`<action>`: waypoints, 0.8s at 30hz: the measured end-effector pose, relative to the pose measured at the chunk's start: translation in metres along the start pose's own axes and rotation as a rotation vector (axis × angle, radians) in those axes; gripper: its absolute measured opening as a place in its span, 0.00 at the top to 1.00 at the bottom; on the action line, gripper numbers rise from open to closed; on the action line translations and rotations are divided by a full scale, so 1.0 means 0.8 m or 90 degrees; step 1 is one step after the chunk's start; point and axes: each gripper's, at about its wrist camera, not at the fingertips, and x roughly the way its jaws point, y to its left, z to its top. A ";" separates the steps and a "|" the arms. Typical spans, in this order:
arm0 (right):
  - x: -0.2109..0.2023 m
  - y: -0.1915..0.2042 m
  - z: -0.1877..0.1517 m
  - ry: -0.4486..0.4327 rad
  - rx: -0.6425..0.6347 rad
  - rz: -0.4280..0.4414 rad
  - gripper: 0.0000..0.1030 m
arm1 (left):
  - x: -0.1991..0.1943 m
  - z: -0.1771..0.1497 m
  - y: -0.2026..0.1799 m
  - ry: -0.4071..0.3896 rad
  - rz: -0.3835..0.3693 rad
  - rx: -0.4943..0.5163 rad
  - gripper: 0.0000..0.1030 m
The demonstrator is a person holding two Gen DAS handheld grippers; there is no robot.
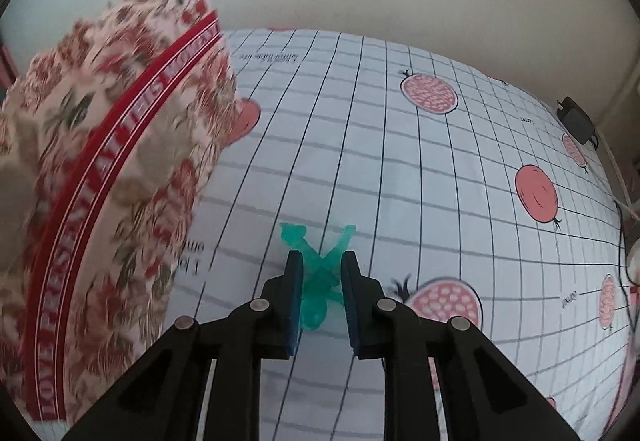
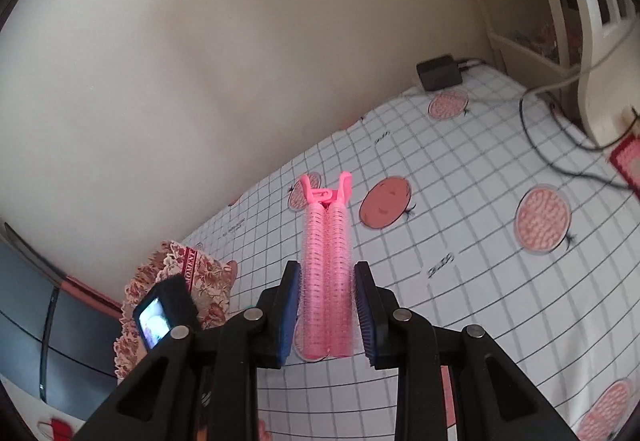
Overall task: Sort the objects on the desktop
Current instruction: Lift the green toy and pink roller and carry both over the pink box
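Note:
In the left wrist view my left gripper (image 1: 320,261) is shut on a translucent green hair clip (image 1: 320,273), held above the checked tablecloth (image 1: 400,181). A floral box with a red band (image 1: 104,169) stands close at the left, blurred. In the right wrist view my right gripper (image 2: 326,269) is shut on a pink hair-roller clip (image 2: 326,265), which sticks forward past the fingers above the cloth. The floral box (image 2: 180,281) is low at the left there, with the other gripper's camera (image 2: 160,313) in front of it.
A black power adapter (image 2: 439,72) with cables (image 2: 560,157) lies at the table's far right corner; it also shows in the left wrist view (image 1: 576,119). A cream wall runs behind the table. A red item (image 2: 626,161) lies at the right edge.

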 end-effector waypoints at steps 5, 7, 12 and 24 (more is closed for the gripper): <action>-0.002 -0.016 0.004 0.014 0.053 0.015 0.72 | -0.005 -0.002 0.008 0.044 -0.022 -0.041 0.81; -0.007 -0.024 0.005 0.009 0.078 0.021 0.72 | -0.006 -0.004 0.005 0.050 -0.026 -0.041 0.81; 0.001 -0.033 0.001 0.032 0.101 0.039 0.72 | -0.015 -0.019 0.027 0.091 -0.103 -0.119 0.81; 0.030 0.005 -0.022 0.055 0.056 0.052 0.72 | -0.070 -0.038 0.064 0.060 -0.214 -0.183 0.81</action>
